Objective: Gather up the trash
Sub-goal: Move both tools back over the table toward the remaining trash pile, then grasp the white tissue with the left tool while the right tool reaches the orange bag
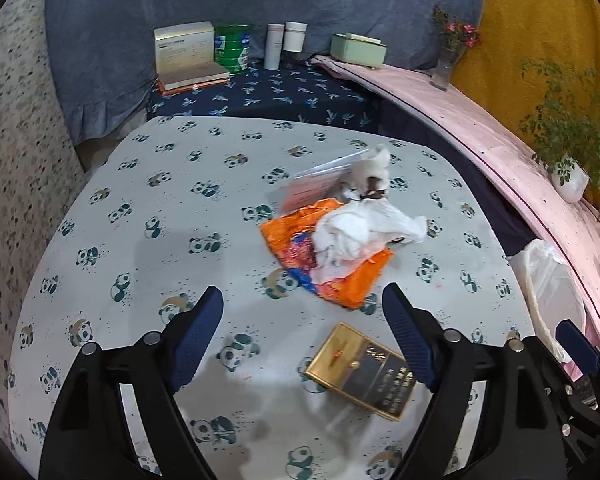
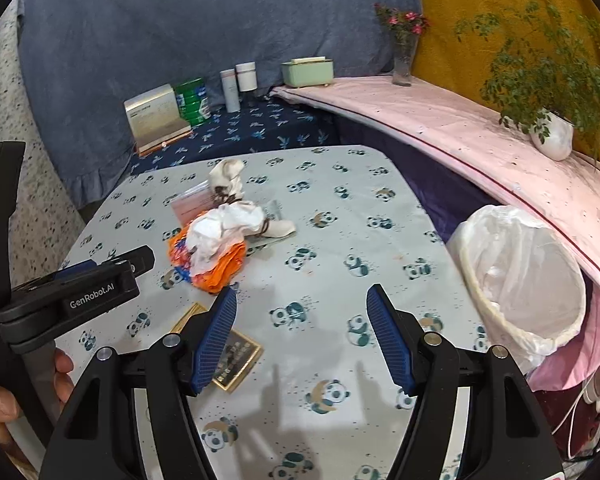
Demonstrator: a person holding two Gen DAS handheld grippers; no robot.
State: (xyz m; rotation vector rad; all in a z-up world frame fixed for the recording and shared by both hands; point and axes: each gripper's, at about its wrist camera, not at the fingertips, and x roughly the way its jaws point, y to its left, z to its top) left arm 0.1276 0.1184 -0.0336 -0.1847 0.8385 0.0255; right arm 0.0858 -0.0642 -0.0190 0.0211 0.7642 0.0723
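Above the panda-print counter (image 1: pixel 140 208), both grippers hang with nothing between their fingers: the left gripper (image 1: pixel 302 308) stands with its blue pads wide apart, and the right gripper (image 2: pixel 302 304) is spread too, just short of the gold box (image 1: pixel 360 370), which lies flat on the cloth nearest the fingertips. Beyond the gold box sits the main heap of trash: an orange wrapper (image 1: pixel 352 284) with crumpled white tissue (image 1: pixel 360 232) on top, a pinkish card or packet (image 1: pixel 312 190) behind it, and a pale lump with dark specks (image 1: pixel 374 172) at the far side (what that lump is, I cannot make out). To the right of the gold box, off the counter's edge, stands a bin lined with a white bag (image 2: pixel 528 264); something pale lies inside it, so a little collecting may already be done, though the lining blurs it. By the look of things most of the task remains: the whole heap and the gold box are still on the counter. A hand (image 2: pixel 4 396) shows at the right view's edge, cut off.
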